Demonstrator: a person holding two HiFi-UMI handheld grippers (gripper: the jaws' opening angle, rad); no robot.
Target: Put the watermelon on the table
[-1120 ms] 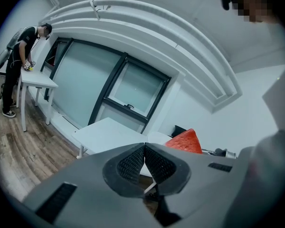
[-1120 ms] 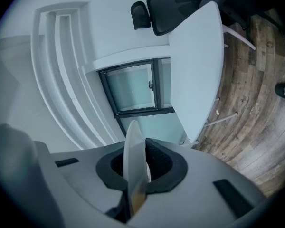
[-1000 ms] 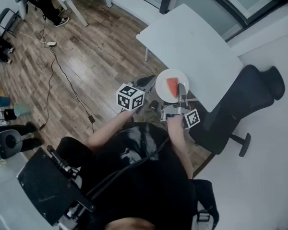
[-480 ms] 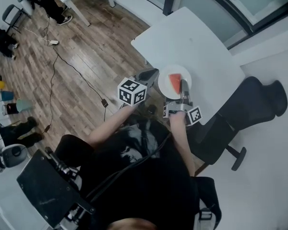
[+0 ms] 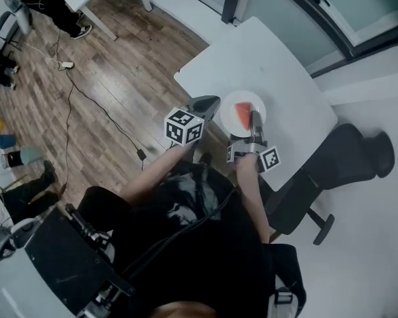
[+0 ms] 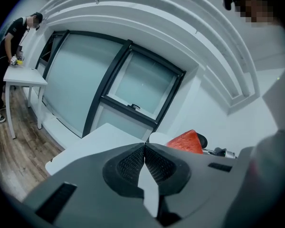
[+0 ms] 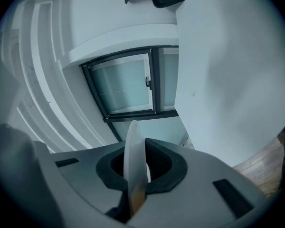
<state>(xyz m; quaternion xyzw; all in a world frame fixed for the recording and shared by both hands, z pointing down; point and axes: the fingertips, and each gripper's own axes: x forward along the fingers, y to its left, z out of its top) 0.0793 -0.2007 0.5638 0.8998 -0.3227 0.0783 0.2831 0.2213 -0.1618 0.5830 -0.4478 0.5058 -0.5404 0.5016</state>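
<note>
A red watermelon wedge point(image 5: 241, 115) lies on a white plate point(image 5: 233, 103). My right gripper point(image 5: 254, 119) is shut on the plate's near rim and holds it over the near edge of the white table point(image 5: 259, 52). In the right gripper view the plate point(image 7: 132, 148) shows edge-on, pinched between the pads. My left gripper point(image 5: 211, 102) hangs just left of the plate, shut with nothing in it. Its closed jaws point(image 6: 145, 152) point past the table point(image 6: 97, 137), and the watermelon point(image 6: 186, 142) and plate point(image 6: 157, 137) show beyond them.
A black office chair point(image 5: 348, 154) stands right of the table. A cable point(image 5: 96, 105) runs across the wooden floor at the left. A person point(image 6: 7, 56) stands by a second white table point(image 6: 24, 76) far left. Dark-framed windows point(image 6: 133, 87) lie behind the table.
Both grippers have moved toward the white table together. The plate with the watermelon, earlier short of the table's corner, now hangs over its near edge. Both grippers stayed shut.
</note>
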